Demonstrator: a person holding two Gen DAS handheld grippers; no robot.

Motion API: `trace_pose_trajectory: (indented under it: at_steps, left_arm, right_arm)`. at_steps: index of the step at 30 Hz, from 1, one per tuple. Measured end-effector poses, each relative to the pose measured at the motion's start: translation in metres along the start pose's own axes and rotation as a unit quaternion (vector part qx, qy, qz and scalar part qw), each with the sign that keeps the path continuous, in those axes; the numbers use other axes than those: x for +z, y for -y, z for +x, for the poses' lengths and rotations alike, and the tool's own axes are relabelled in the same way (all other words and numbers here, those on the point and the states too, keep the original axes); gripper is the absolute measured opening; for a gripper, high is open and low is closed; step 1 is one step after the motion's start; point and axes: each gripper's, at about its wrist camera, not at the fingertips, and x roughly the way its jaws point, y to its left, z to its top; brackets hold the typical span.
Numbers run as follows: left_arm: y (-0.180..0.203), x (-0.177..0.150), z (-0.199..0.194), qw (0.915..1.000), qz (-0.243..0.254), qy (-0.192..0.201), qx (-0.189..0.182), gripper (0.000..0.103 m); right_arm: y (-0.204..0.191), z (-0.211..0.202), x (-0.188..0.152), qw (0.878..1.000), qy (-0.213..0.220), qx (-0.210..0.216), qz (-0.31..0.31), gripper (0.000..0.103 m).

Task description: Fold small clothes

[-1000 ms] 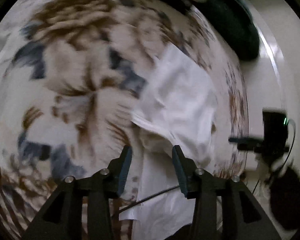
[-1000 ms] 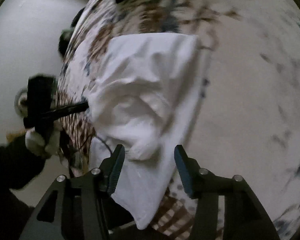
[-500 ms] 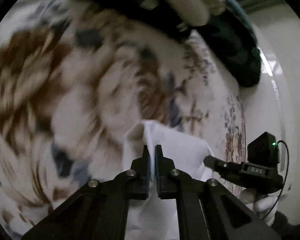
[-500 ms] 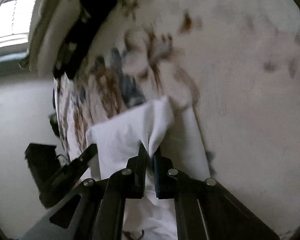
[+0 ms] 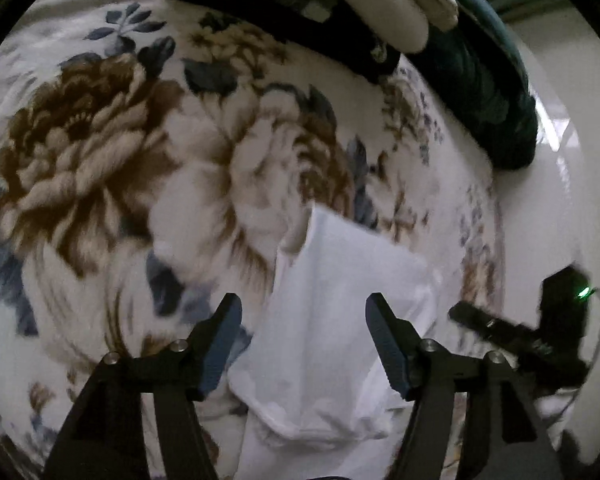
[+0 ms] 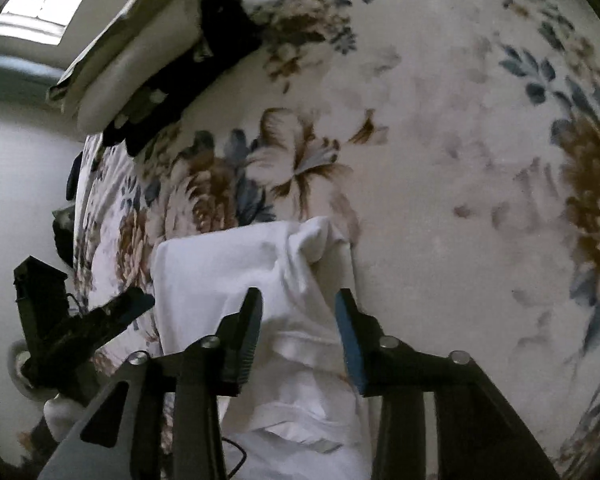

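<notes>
The white garment (image 5: 340, 320) lies folded on the floral bed (image 5: 100, 160), near its edge. Both the left hand-held gripper (image 5: 304, 340) and right hand-held gripper (image 6: 298, 332) hover above it, jaws spread apart.

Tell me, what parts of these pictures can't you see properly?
- Near end of the white cotton garment: left wrist view, cut by the bottom edge and the left gripper.
- Same garment: right wrist view, partly behind the right gripper.
- Dark folded cloth on the floral bedspread: too dim to identify.
</notes>
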Motion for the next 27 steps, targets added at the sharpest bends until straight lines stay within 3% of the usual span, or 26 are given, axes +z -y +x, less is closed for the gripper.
trace_pose_trajectory:
  at_steps: [3, 5, 7, 11, 15, 20, 27]
  left_arm:
    - [0.005, -0.012, 0.026, 0.9978, 0.035, -0.025, 0.051, 0.062]
    - [0.002, -0.02, 0.041, 0.9955, 0.048, -0.039, 0.072, 0.062]
    - [-0.001, -0.021, 0.042, 0.9962, 0.037, -0.038, 0.068, 0.062]
    - [0.011, -0.026, 0.012, 0.998, 0.035, -0.019, 0.049, 0.062]
    - [0.02, -0.061, -0.027, 0.9982, 0.042, -0.005, 0.042, 0.062]
    - [0.001, -0.14, -0.053, 0.9984, -0.005, -0.025, 0.051, 0.062]
    - [-0.031, -0.223, -0.028, 0.9919, -0.061, -0.091, 0.065, 0.062]
  right_arm:
    - [-0.01, 0.021, -0.002, 0.998, -0.028, -0.04, -0.032, 0.049]
    - [-0.017, 0.046, -0.011, 0.988, -0.064, -0.118, -0.08, 0.049]
    - [-0.014, 0.061, -0.021, 0.981, -0.092, -0.143, -0.092, 0.049]
    - [-0.007, 0.031, -0.029, 0.988, -0.082, -0.111, -0.063, 0.049]
    - [0.001, -0.007, -0.056, 0.993, -0.082, -0.081, -0.025, 0.049]
    - [0.024, -0.021, -0.137, 0.992, -0.121, -0.046, 0.005, 0.049]
    - [0.06, 0.007, -0.244, 0.981, -0.182, -0.018, 0.062, 0.049]
